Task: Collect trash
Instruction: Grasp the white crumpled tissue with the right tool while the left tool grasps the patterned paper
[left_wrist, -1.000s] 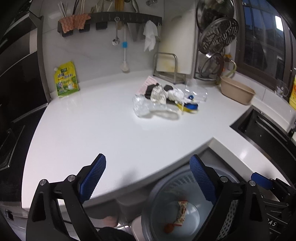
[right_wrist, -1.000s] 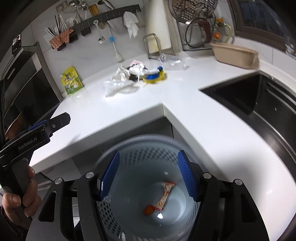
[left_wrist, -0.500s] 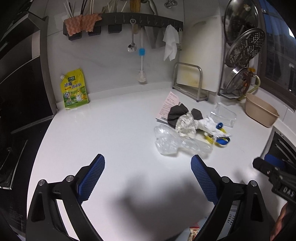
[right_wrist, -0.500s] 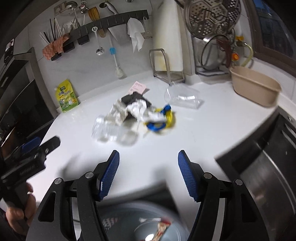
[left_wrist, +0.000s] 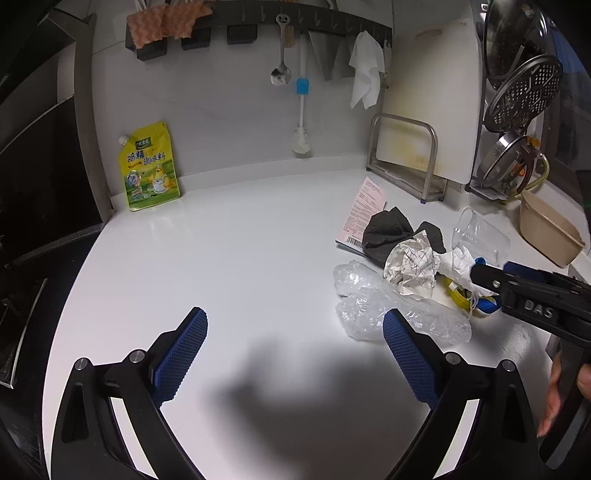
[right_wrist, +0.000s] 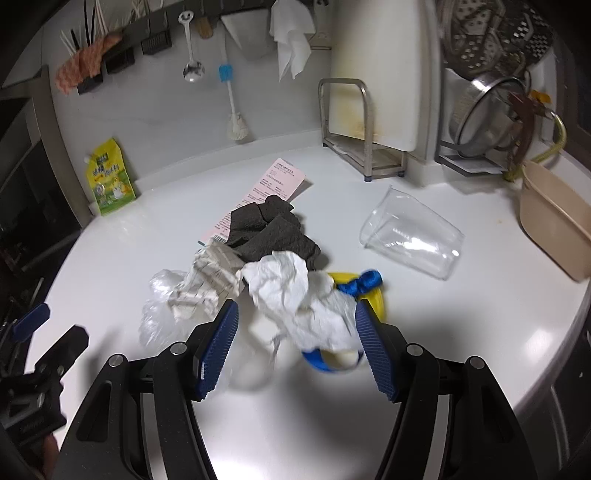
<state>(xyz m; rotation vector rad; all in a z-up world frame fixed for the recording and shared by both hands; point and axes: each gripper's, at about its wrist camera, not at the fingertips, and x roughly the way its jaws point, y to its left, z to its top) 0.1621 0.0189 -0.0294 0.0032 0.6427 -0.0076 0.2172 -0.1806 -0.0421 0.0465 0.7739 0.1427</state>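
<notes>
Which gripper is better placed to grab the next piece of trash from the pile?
Right. The right gripper is open with the crumpled white paper between its fingers; the left gripper is open over bare counter, beside the pile.

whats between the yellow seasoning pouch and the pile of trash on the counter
Nothing: in the left wrist view the white countertop is bare from the yellow seasoning pouch to the trash pile.

Both grippers up from bin, right gripper now astride white crumpled paper.

1 clear cup, 1 yellow pouch, 1 pink slip, 2 paper wads.
</notes>
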